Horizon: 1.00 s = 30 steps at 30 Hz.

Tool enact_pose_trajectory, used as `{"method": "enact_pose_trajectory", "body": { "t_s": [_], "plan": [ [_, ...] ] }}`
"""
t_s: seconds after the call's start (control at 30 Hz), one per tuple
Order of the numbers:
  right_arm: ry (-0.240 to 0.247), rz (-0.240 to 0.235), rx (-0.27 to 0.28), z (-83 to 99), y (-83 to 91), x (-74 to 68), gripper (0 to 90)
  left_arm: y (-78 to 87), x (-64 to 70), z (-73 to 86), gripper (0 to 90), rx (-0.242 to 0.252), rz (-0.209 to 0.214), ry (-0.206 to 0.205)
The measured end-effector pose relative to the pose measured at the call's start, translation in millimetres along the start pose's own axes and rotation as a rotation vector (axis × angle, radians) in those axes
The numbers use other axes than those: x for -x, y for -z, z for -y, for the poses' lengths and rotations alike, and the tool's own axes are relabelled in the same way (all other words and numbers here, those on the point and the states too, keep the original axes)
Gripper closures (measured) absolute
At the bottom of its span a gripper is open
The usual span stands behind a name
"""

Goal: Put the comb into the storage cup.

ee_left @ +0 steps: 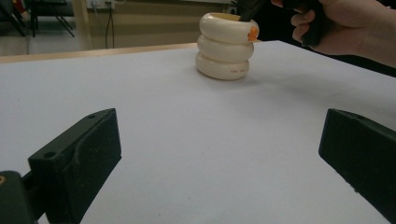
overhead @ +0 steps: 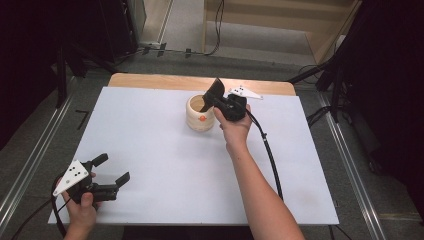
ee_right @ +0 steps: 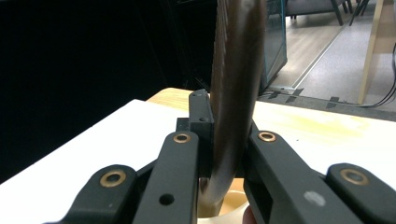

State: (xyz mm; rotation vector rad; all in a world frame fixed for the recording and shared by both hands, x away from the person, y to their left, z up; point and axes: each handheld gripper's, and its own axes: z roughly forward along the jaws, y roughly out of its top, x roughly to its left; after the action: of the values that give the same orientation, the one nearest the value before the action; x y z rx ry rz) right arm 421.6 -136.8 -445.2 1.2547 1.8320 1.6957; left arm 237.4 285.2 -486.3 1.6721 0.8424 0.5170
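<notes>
High view: the right claw (overhead: 216, 95) hangs over the mouth of the cream, ribbed ceramic holder (overhead: 200, 113) standing toward the far middle of the white tabletop (overhead: 165, 165). Right gripper view has its jaws clamped on a dark brown, flat curved utensil handle (ee_right: 233, 93) that runs down into the holder. The left claw (overhead: 111, 170) rests wide apart at the near left corner, gripping nothing.
</notes>
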Motion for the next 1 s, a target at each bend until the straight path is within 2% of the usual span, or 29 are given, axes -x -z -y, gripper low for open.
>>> {"method": "enact_pose_trajectory", "body": {
  "t_s": [0.17,0.27,0.43,0.67,0.77,0.9,1.0],
  "plan": [
    [-0.010,-0.005,0.000,3.5,-3.0,-0.8,83.7,-0.1,0.3,0.0,0.0,-0.002,0.001,0.000],
    [0.014,0.001,0.001,3.5,-3.7,-3.1,83.6,-0.3,0.1,0.0,0.0,-0.001,0.001,-0.001],
    [-0.006,0.012,-0.010,3.3,-2.6,-0.4,82.4,-0.4,0.5,0.0,0.0,-0.003,0.000,-0.001],
    [0.016,0.048,-0.074,5.8,-2.5,3.8,63.3,-0.5,0.4,-0.1,0.0,-0.002,0.001,-0.002],
    [0.027,0.069,-0.085,5.8,-2.1,2.8,52.3,-0.8,0.7,0.0,0.0,-0.003,0.000,-0.002],
    [0.037,0.073,-0.107,2.9,1.9,0.9,37.9,-0.7,0.6,0.0,0.0,-0.002,0.000,-0.002],
    [0.027,0.078,-0.128,0.3,5.7,-0.4,22.3,-0.7,0.9,0.0,0.0,-0.002,0.001,-0.005]
  ]
}}
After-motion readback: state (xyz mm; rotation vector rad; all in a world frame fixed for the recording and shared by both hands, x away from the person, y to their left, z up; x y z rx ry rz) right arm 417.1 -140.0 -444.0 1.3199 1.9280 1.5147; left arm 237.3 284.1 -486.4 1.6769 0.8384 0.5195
